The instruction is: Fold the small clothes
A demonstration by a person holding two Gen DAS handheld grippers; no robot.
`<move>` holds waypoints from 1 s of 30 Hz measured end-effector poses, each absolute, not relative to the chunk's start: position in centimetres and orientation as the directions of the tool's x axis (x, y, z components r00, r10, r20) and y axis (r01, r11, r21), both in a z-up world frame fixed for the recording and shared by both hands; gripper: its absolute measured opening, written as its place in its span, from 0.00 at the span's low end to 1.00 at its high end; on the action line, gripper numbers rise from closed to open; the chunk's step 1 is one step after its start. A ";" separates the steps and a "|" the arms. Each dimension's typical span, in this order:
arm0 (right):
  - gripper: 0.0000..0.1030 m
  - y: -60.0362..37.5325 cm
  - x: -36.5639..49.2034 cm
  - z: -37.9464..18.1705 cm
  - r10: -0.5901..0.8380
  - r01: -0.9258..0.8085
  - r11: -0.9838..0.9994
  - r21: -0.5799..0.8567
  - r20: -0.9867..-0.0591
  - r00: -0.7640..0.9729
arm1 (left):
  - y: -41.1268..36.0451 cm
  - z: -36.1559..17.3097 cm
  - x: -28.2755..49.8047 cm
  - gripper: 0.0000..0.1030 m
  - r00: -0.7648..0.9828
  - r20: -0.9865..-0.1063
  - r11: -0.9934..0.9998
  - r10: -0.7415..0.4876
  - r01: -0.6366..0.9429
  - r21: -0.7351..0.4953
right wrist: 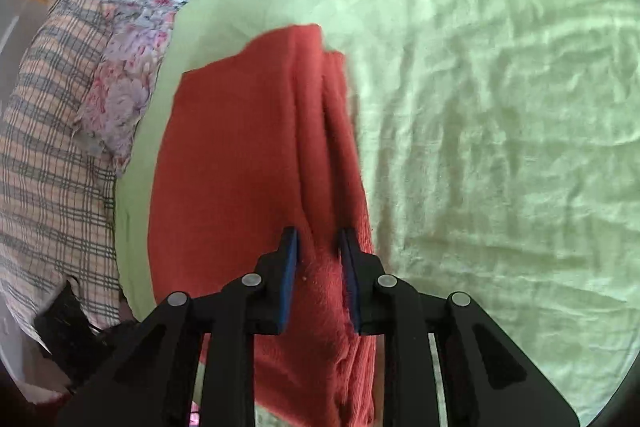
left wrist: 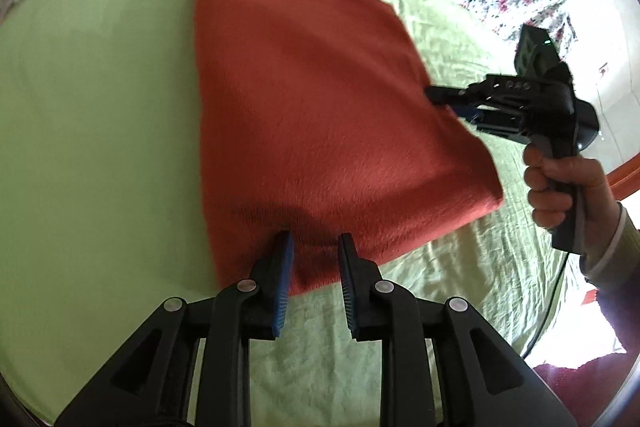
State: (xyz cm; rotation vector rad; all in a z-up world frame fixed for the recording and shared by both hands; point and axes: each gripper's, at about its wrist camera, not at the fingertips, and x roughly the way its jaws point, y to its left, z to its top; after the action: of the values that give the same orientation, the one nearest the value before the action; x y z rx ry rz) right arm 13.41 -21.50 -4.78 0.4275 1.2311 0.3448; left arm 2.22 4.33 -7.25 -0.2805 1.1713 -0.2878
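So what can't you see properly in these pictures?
- Red garment: its kind; folded and motion-blurred in both views.
- Right gripper: tips hidden by the cloth edge in the left wrist view.
- Person: only a hand and sleeve, cut off by the edge.

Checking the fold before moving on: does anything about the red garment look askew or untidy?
Slightly. The red garment lies folded on the green sheet, but in the right wrist view its layered edges are stepped rather than flush.

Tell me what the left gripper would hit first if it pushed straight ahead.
Most likely the red folded garment: the left gripper points at its near edge, with cloth showing between the open jaws. Depth is uncertain.
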 end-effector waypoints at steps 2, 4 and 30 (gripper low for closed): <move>0.09 -21.7 13.4 -4.3 0.491 -0.034 0.862 0.506 -0.814 0.310 | 4.4 -7.3 2.4 0.22 0.356 -0.857 0.924 -0.373 0.065 -0.376; 0.09 -21.6 13.2 -3.1 0.491 -0.067 0.864 0.500 -0.804 0.335 | 4.3 -7.2 2.4 0.23 0.354 -0.854 0.921 -0.382 0.064 -0.385; 0.14 -19.7 6.4 -3.1 0.306 -0.167 0.949 0.267 -0.907 0.288 | 4.2 -7.7 3.0 0.20 0.359 -0.861 0.928 -0.359 0.043 -0.369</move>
State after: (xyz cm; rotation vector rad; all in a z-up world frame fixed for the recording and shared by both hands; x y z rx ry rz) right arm 6.42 -19.70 -3.08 0.1282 1.2395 0.3170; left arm 2.98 4.20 -7.71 -0.3055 1.1794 -0.2643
